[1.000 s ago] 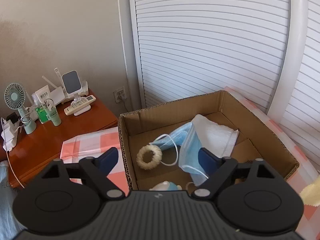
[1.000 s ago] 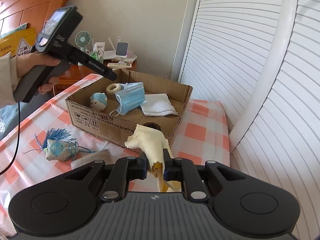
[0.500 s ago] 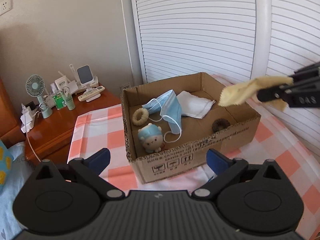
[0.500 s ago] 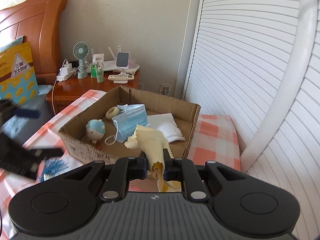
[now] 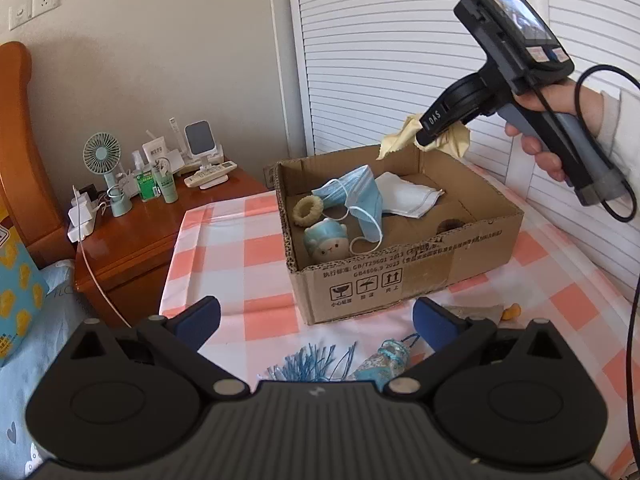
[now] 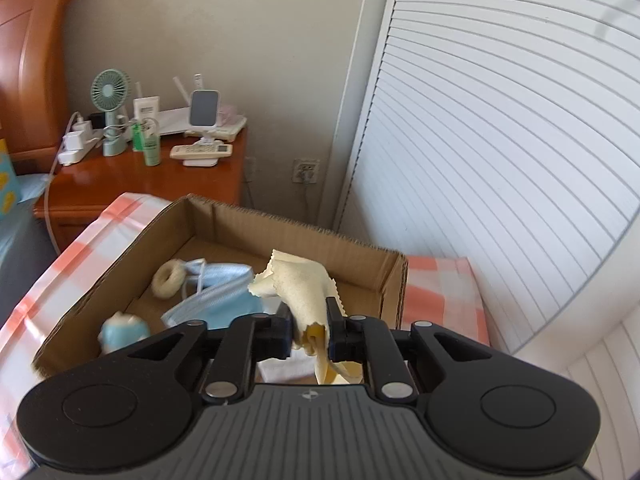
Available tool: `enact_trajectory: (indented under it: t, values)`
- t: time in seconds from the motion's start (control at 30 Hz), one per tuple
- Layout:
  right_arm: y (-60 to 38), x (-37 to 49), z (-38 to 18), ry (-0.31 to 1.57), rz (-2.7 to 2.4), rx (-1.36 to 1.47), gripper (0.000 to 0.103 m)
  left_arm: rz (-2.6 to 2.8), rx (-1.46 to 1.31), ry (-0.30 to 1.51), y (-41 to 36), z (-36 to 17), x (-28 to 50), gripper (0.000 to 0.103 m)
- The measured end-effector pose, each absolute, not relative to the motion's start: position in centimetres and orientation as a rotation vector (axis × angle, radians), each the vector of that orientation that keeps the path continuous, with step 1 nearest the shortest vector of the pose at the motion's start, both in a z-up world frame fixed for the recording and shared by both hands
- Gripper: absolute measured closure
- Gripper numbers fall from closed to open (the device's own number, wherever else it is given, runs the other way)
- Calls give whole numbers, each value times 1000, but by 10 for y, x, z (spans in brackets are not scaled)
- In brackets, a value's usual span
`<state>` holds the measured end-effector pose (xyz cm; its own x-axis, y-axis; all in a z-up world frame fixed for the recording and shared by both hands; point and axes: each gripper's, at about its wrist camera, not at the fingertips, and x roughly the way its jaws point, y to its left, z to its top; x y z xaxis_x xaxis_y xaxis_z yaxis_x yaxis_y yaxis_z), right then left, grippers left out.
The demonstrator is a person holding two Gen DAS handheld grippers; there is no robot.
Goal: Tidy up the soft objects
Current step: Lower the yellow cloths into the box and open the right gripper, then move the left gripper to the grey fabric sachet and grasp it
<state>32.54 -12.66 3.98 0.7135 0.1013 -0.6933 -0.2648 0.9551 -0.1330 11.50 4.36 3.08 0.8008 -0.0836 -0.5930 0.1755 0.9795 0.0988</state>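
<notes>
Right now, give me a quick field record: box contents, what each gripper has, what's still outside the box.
container: cardboard box on the checked cloth
in box: blue face mask, white folded cloth, cream ring, small blue plush, dark ring
right gripper: over the box, yellow cloth between its pads, jaws just easing open
left gripper: wide open, holding nothing, short of the box
outside box: blue tasselled pouch on the cloth in front of the box
</notes>
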Motion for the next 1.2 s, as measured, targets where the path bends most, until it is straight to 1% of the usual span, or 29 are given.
enact_trajectory:
  t: [0.07, 0.1, 0.13, 0.2, 0.43, 0.7, 1.0, 1.2]
  values:
    - [-122, 338, 36, 754, 188, -226, 49, -126, 143, 632, 50, 29, 113, 1]
    - [-121, 341, 35, 759, 180, -219, 22, -117, 136, 634, 54, 28, 113, 1]
    - [-121, 341, 35, 747, 175, -207, 9, -109, 130, 637, 57, 28, 112, 1]
    - [-122, 337, 35, 736, 185, -188, 6, -94, 115, 638, 64, 28, 110, 1]
    - [-119, 297, 43, 731, 225, -252, 0, -71, 92, 649, 71, 29, 105, 1]
    - [-134, 243, 51, 707, 271, -204, 0, -93, 112, 647, 60, 33, 89, 1]
    - [-150, 186, 21, 737, 248, -192, 0, -104, 143, 655, 49, 33, 76, 1]
    - [-170, 146, -13, 775, 162, -97, 0, -127, 158, 675, 45, 27, 75, 1]
